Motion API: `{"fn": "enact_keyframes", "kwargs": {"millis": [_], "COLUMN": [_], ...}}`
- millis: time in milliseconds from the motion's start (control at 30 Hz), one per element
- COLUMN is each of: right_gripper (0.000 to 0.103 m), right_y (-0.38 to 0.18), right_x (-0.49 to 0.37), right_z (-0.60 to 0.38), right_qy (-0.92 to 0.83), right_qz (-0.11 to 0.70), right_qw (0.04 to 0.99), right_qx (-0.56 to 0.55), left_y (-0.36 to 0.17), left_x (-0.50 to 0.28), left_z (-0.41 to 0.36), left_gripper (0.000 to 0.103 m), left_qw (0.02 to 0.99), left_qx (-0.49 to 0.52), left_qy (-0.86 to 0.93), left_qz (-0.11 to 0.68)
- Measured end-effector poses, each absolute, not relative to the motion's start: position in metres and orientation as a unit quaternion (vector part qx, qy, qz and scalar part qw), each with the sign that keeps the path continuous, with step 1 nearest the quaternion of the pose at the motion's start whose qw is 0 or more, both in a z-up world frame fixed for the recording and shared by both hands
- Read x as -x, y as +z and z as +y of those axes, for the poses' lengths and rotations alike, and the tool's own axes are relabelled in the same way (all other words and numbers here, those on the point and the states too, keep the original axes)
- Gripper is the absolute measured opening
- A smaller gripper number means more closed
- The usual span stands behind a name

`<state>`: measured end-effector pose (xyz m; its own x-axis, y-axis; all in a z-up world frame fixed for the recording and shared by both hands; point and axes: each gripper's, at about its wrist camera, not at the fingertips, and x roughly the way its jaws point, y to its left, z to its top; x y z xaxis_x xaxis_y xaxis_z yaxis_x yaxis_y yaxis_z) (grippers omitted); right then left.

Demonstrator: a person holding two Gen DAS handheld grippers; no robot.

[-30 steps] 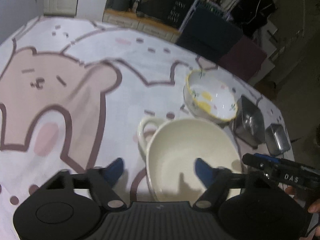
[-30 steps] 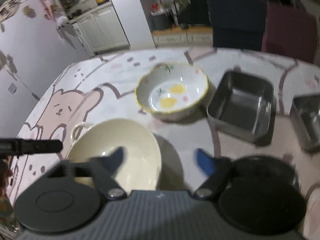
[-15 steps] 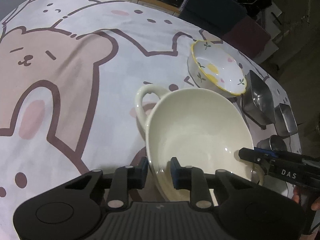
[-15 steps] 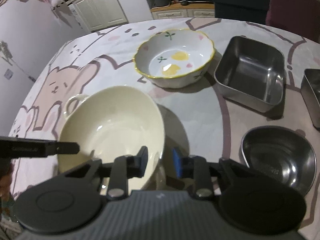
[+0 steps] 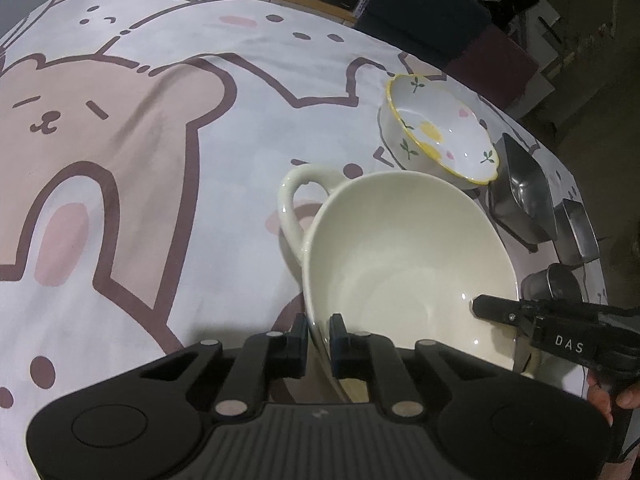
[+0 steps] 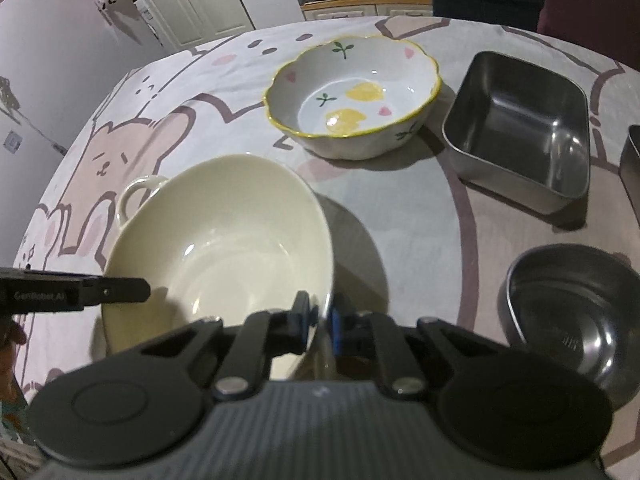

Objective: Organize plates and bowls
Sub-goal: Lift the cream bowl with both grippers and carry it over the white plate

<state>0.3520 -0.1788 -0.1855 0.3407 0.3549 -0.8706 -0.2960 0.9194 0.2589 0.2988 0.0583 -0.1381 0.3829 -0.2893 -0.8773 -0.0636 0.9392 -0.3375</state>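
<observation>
A wide tabletop [image 6: 420, 216] draped in a pale cloth printed with pink cartoon bears fills a dim room, white cabinets along the far wall and dark furniture behind. Largest on it is the cream two-handled bowl [image 5: 404, 256], standing near the front edge, seized from opposite sides: the left tool [image 5: 319, 336] is clenched on its near-left rim, the right tool [image 6: 319, 322] clenched on its right rim, both having just been closing with the wall of the bowl between their pads. Glazed ceramic, it looks heavy, stiff, slick and breakable, so a rim pinch on both sides seems the sensible hold, lifted level; the loop handle [image 5: 296, 196] offers a surer purchase. Beyond it sits a scalloped floral bowl [image 6: 352, 96], then a square steel tray [image 6: 520, 128], and nearer, a round steel bowl [image 6: 572, 312], all apart from one another.
</observation>
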Motion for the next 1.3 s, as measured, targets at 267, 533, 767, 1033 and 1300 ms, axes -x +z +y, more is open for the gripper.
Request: {"fn": "enact_keyframes", "kwargs": {"millis": [267,533,767,1033,1300], "right_gripper": [0.014,0.014,0.014,0.012,0.012], "right_y": [-0.184,-0.182,-0.181,-0.156,-0.108], "right_x": [-0.349,-0.350,-0.348,-0.339,-0.323], "right_z": [-0.175,-0.173,-0.172,-0.173,-0.192], "right_qy": [0.193,0.187,0.185,0.199,0.193], "right_qz": [0.535,0.538,0.538,0.508,0.448], "right_qw": [0.822,0.822,0.822,0.838,0.871], "right_qx": [-0.015,-0.017,-0.016,-0.028,-0.057], "left_y": [-0.142,-0.142,-0.139,-0.101,-0.050], "left_x": [-0.296,-0.295,-0.294,-0.288,-0.279], "left_z": [0.055,0.051,0.051,0.060,0.039], "left_gripper": [0.014,0.013,0.012,0.011,0.011], "left_qw": [0.816,0.820,0.821,0.843,0.872], "left_qx": [0.160,0.149,0.139,0.155,0.133], "left_qy": [-0.067,-0.061,-0.056,-0.054,-0.070], "left_qz": [0.551,0.549,0.550,0.512,0.465]}}
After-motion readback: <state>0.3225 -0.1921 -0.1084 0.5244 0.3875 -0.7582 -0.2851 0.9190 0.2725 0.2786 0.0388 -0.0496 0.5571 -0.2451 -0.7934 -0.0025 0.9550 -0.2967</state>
